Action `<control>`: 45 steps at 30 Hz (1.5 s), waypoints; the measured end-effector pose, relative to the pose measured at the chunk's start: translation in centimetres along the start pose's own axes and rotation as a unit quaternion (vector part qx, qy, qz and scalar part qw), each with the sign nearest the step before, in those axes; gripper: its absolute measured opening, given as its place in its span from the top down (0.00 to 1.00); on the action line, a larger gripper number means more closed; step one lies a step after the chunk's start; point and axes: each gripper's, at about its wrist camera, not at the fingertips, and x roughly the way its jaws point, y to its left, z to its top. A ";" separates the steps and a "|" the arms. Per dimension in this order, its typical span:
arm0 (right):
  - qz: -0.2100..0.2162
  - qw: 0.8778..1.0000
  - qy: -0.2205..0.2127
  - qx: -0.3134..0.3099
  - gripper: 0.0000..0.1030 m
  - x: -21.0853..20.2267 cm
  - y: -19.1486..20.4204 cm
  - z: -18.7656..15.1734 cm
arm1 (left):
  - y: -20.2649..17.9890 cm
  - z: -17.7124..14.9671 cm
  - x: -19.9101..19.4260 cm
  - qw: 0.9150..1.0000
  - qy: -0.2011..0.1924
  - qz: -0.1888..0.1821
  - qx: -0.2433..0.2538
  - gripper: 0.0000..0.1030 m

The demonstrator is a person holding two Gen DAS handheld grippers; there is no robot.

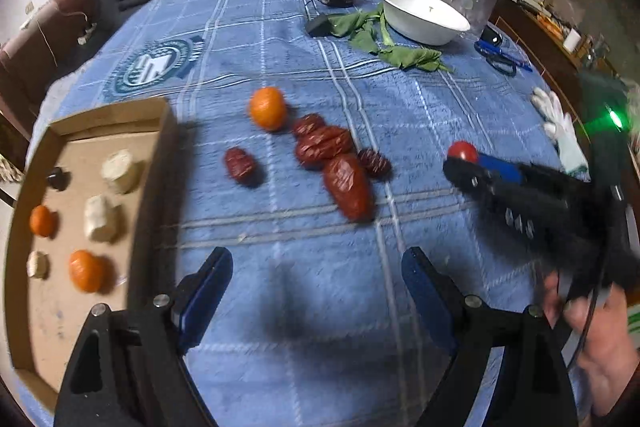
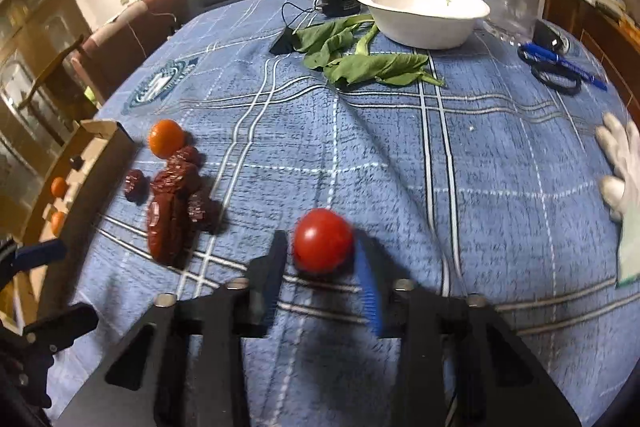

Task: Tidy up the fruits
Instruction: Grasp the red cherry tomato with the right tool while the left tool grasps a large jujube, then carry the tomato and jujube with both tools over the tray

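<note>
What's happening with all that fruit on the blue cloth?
Someone is sorting fruit with two sets of tongs. The right tongs have their fingers on either side of a red tomato. The left tongs are open and empty. An orange and several red dates lie loose on the blue tablecloth. A cardboard box already holds two oranges and some pale pieces.

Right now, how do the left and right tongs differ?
The left tongs are spread wide with nothing between them; the right tongs are narrowed around a tomato. The left tongs sit beside the box, near the dates; the right tongs are off toward the glove. Both are low over the blue cloth.
</note>
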 end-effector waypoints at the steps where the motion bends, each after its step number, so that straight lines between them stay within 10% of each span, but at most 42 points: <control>1: -0.002 1.000 -0.004 -0.006 0.72 -0.1 0.0 0.0 | -0.1 0.4 0.4 1.000 0.001 -0.001 -0.006 0.14; 7: -0.006 0.999 -0.028 -0.016 0.72 -2.4 -0.8 -1.0 | -0.8 2.1 3.3 0.999 0.008 -0.018 -0.026 0.20; 12: -0.001 0.999 -0.034 -0.019 0.72 -3.9 -1.2 -1.9 | -1.0 2.6 4.3 0.999 -0.004 -0.024 -0.030 0.65; 45: -0.001 0.999 -0.035 -0.017 0.72 -8.8 8.3 -7.7 | 6.9 -4.5 -8.2 0.993 -0.077 -0.075 -0.038 0.65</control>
